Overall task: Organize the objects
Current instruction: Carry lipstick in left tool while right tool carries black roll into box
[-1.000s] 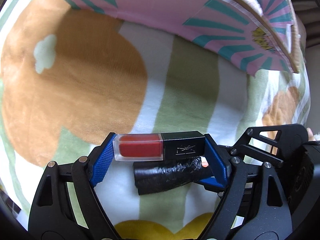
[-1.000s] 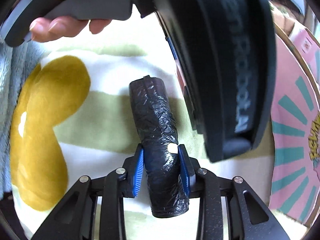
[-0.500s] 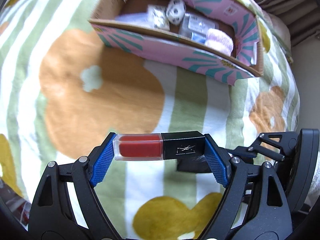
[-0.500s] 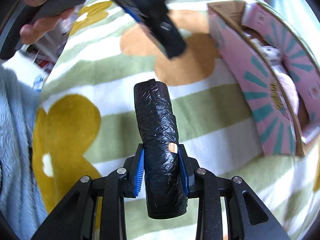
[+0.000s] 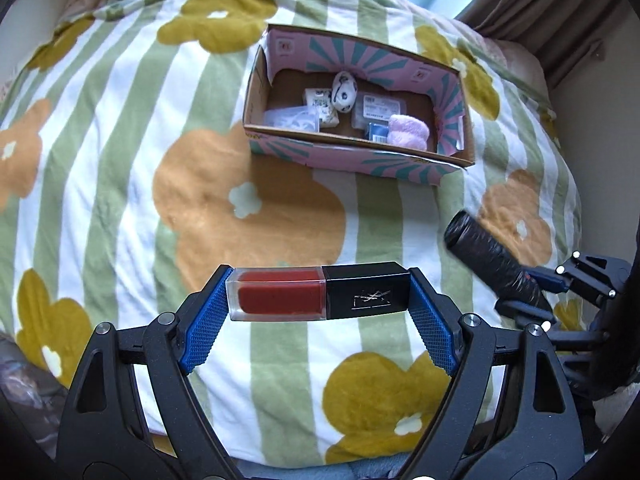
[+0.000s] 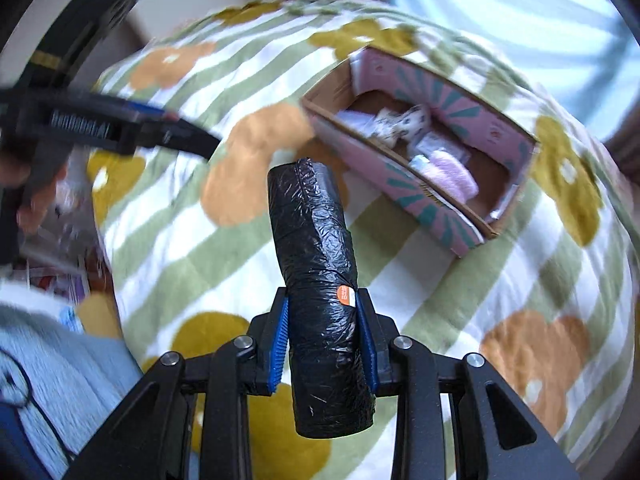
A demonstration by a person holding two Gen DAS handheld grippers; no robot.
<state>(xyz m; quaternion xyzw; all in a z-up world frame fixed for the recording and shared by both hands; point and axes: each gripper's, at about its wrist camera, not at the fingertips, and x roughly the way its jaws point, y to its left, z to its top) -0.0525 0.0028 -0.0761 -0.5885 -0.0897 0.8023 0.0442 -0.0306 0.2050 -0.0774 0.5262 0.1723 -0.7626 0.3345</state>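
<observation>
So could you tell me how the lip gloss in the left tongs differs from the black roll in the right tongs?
The lip gloss is boxy, with a clear red half and a black cap; the black roll is round, crinkled plastic. The gloss lies crosswise, clamped end to end; the roll points forward, clamped by its sides. Both are held above the blanket.

Both grippers have risen well clear of the flowered blanket [image 5: 120,128] since a second ago. The left gripper [image 5: 319,312], which then hung low with the pink box [image 5: 352,160] filling the space just ahead of its fingers, now looks down into that box from farther back, so its contents show. The black bag roll [image 6: 320,280], earlier lying on the blanket right under the left gripper's lip-gloss tube [image 5: 318,298], is now lifted in the right gripper [image 6: 323,340] and sits well off to the left gripper's right
</observation>
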